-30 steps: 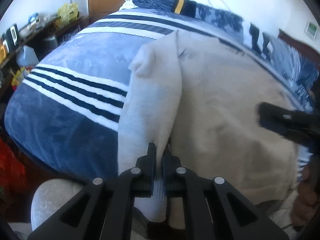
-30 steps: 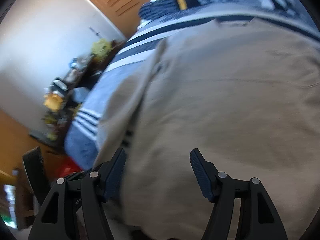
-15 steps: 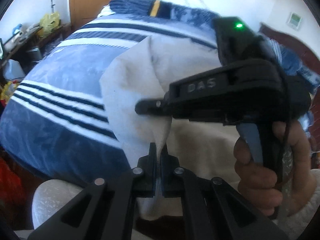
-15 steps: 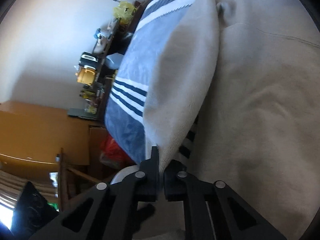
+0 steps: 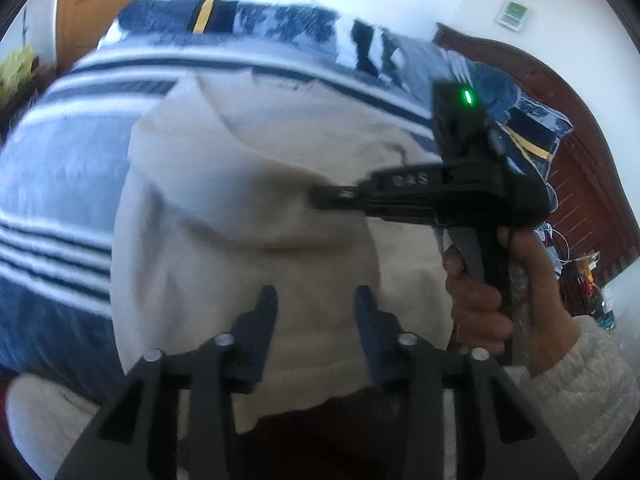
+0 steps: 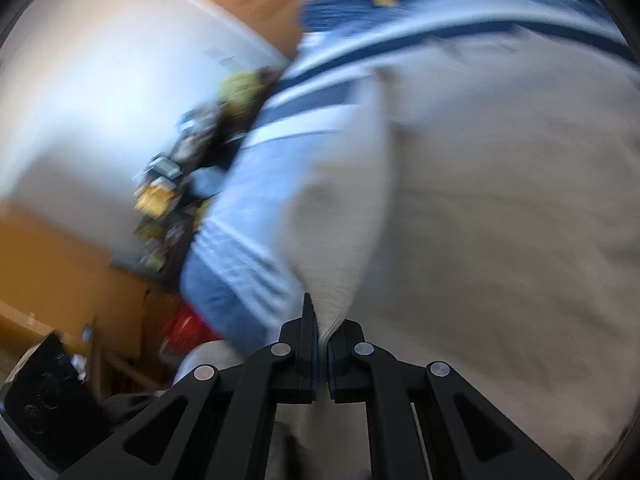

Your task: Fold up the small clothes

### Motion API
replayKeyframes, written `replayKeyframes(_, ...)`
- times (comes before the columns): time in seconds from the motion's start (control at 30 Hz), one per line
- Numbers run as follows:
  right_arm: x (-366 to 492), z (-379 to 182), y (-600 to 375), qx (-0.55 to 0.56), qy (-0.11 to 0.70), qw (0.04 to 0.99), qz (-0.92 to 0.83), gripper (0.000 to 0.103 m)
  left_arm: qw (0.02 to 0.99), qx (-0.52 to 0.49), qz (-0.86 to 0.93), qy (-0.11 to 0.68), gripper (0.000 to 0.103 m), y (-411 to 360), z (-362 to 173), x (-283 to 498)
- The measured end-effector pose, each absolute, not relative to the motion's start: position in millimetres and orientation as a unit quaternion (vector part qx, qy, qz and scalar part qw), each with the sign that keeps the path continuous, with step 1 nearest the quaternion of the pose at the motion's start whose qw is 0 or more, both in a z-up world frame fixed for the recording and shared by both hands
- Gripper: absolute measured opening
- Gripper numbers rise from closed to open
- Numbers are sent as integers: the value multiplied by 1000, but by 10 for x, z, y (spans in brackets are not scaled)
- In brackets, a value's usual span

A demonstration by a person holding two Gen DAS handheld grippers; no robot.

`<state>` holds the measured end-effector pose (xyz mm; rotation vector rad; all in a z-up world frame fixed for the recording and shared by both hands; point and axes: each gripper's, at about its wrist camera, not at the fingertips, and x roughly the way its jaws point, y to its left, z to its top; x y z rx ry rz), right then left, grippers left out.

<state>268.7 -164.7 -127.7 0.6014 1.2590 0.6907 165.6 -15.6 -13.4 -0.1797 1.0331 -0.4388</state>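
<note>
So there's a bed covered by a blue blanket with white and navy stripes. Spread right on that blanket is a beige sweater, hem hanging a bit over the near edge of the bed. Past the sweater, at the far end, sits a rumpled pile of dark blue bedding with a yellow stripe. A dark wooden headboard curves up at the right of the sweater.
</note>
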Motion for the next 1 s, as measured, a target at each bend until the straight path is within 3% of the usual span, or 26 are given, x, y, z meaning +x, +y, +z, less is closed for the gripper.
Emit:
replayKeyframes(0.07,2663,-1614,-1871,299,595,700,258,7,832,-93,-189,513,40,-95,-288,1685)
replayKeyframes(0.17,2521,-1735,-2114,326,592,703,222,39,822,-105,-156,538,40,124,-479,1807)
replayKeyframes(0.2,2453,-1683,-2185,332,578,713,216,44,822,-109,-145,540,41,184,-516,1850)
replayKeyframes(0.27,2309,-1618,-2259,347,558,720,222,47,821,-119,-130,544,45,258,-581,1856)
replayKeyframes(0.47,2141,-1821,-2052,294,587,711,252,46,813,-130,-123,555,46,204,-707,1981)
replayKeyframes(0.53,2101,-1890,-1936,282,606,699,256,5,814,-116,-126,555,46,111,-674,2017)
replayKeyframes(0.63,2018,-1454,-1935,313,567,690,323,5,822,-108,-134,543,47,58,-573,1993)
replayKeyframes(0.77,1825,-1106,-2016,337,542,681,360,5,827,-104,-134,536,56,49,-560,1958)
replayKeyframes(0.93,1686,-1763,-1921,248,642,669,282,9,816,-105,-132,553,56,85,-690,1940)
replayKeyframes(1.0,1666,-1802,-1886,233,644,678,269,9,818,-102,-130,551,56,120,-675,1926)
